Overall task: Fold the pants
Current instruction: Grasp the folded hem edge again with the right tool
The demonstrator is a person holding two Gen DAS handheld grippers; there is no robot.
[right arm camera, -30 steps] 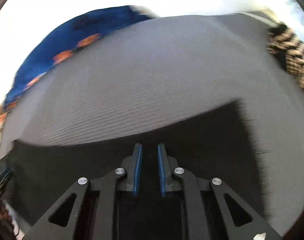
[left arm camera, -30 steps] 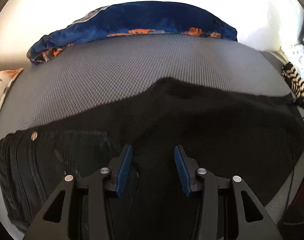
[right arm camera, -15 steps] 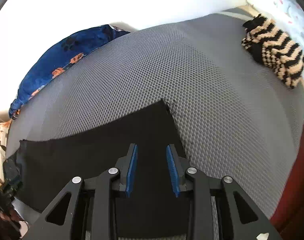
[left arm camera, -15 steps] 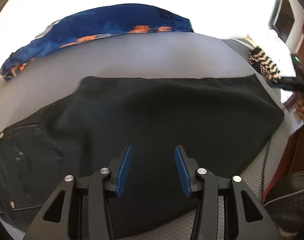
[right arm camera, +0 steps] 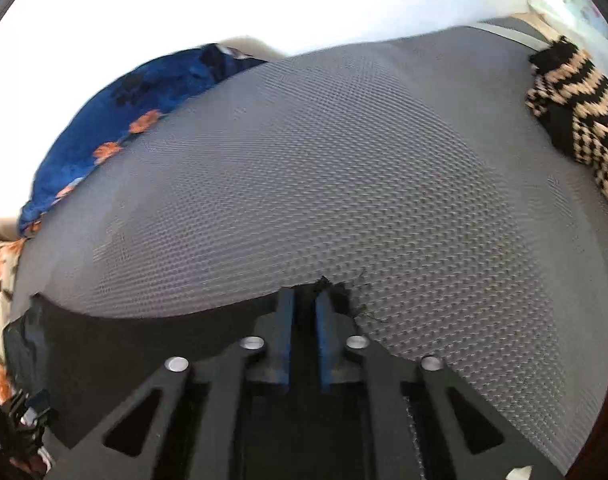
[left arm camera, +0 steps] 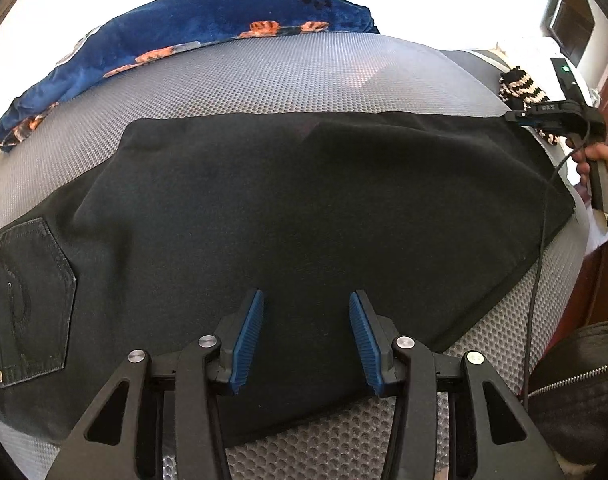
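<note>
Black pants lie flat across a grey mesh bed surface, back pocket at the left, leg hem at the right. My left gripper is open and empty, hovering over the near edge of the pants. My right gripper is shut on the far hem corner of the pants; it also shows in the left wrist view at the far right corner of the cloth.
A blue blanket with orange prints lies along the far edge. A black-and-tan striped knit item sits at the far right. A cable runs over the right hem. A dark jacket is at the lower right.
My right gripper opened, moved to the far hem corner and closed on it. The left gripper stayed open and drew back, so more of the pants shows.
</note>
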